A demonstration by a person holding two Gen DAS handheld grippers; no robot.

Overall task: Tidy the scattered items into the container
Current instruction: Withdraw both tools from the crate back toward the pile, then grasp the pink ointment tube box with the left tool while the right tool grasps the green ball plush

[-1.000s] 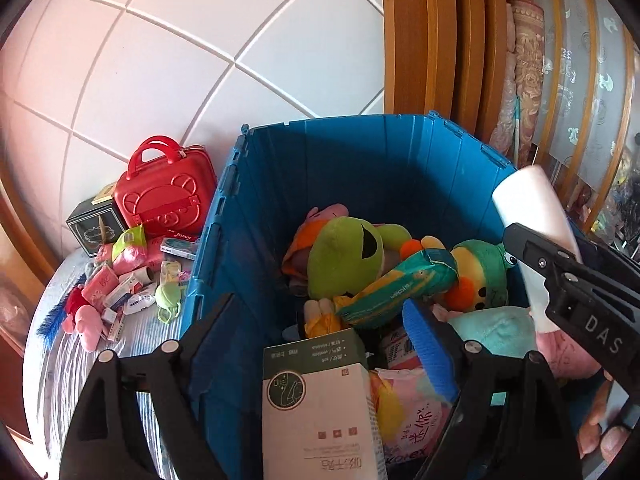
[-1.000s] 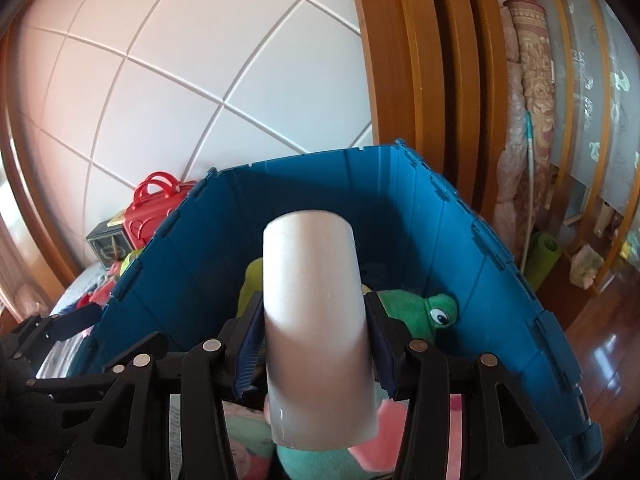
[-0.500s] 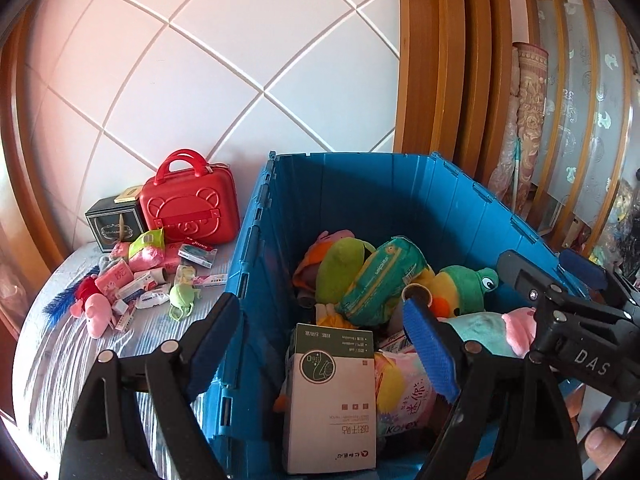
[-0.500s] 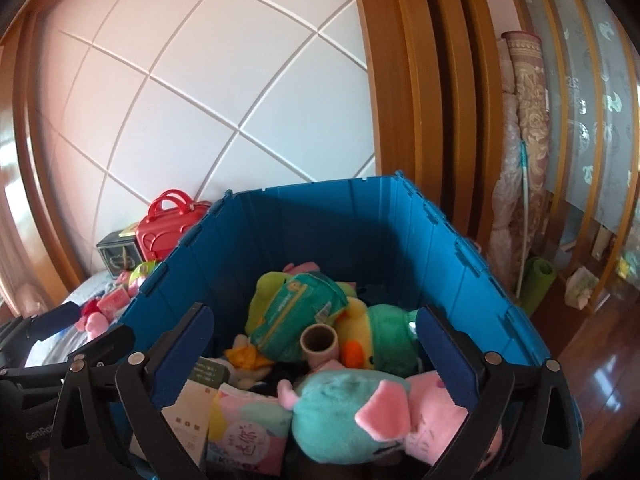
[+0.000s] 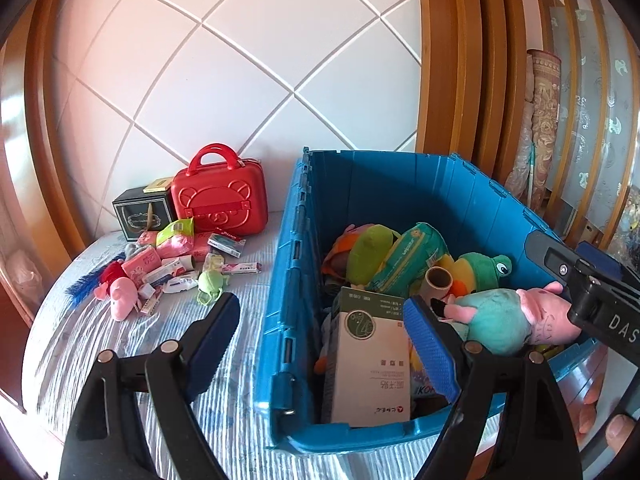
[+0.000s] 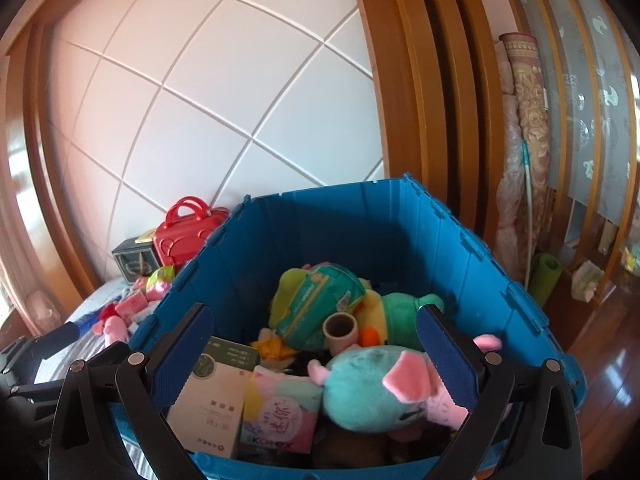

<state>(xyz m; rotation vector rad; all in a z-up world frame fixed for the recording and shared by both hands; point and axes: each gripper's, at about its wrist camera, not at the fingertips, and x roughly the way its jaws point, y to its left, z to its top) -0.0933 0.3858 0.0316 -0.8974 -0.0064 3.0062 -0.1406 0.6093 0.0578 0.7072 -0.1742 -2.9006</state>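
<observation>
Leftward, your scattered items [image 5: 176, 264] lie on the striped cover before the red case [image 5: 220, 202] — the writing on them is too small to read. Your left gripper [image 5: 320, 344] gapes empty astride the blue container [image 5: 292, 264] wall. Inside, a pink pack [image 6: 280, 416] reads "KOTEX" beside the cardboard tube [image 6: 340, 330]. Your right gripper [image 6: 316, 360] has just been opening — nothing sits between its jaws, "DAS" on its arm.

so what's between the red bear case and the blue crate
Nothing stands there: in the left wrist view a bare strip of striped cover separates the red bear case from the blue crate; the small clutter lies nearer the camera.
</observation>
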